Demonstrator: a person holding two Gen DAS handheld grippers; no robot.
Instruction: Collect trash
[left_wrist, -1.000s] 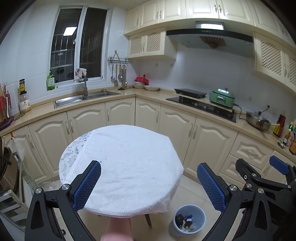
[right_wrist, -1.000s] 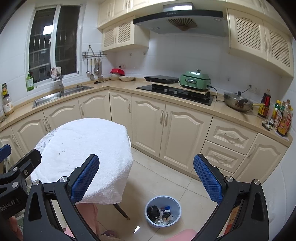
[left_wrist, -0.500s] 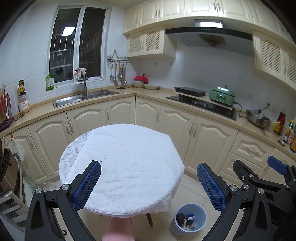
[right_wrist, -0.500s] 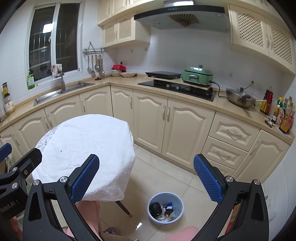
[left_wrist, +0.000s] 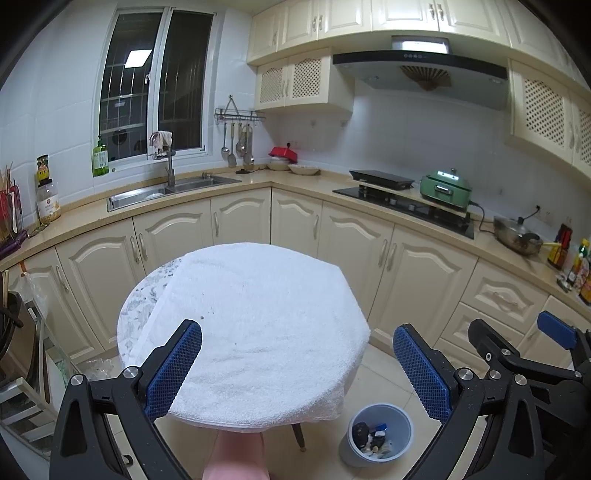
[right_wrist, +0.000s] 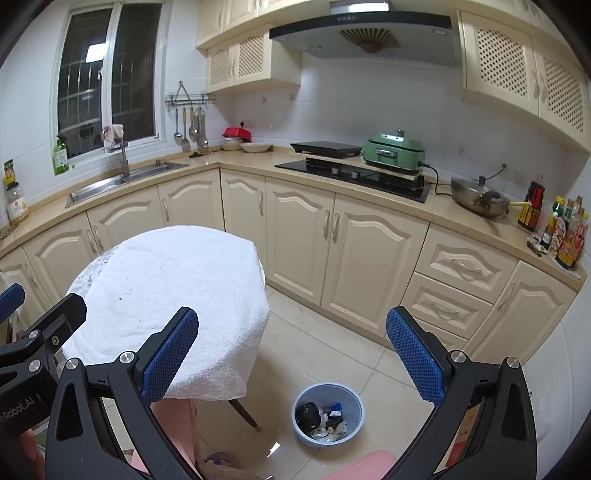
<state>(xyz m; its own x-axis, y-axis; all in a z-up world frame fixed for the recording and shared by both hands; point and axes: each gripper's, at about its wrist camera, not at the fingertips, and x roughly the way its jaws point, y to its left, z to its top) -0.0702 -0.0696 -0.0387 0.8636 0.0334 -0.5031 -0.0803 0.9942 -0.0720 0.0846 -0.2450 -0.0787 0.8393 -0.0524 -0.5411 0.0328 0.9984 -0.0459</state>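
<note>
The left gripper (left_wrist: 297, 363) is held above the near edge of a round table (left_wrist: 135, 314), its jaws spread wide with nothing between the blue pads. The right gripper (right_wrist: 291, 356) is likewise spread wide and empty, held beside the table and over the tiled floor (right_wrist: 332, 350).

The table is covered almost wholly by a white towel (left_wrist: 258, 325); only a patterned strip of the top is left bare on the far left. No loose trash is seen on the towel beyond a few small dark specks.

The trash is found in a pale blue bin (right_wrist: 327, 413) on the floor, just beside a table leg (right_wrist: 243, 411) and below the towel's hanging edge. Dark and mixed scraps lie inside it.

Cream cabinets (right_wrist: 354, 266) line the walls behind. A sink (left_wrist: 166, 190), a green cooker (right_wrist: 393, 151) and a pan (right_wrist: 476, 199) are noted on the counter. Pink clothing of the person is seen at the bottom of both views.
</note>
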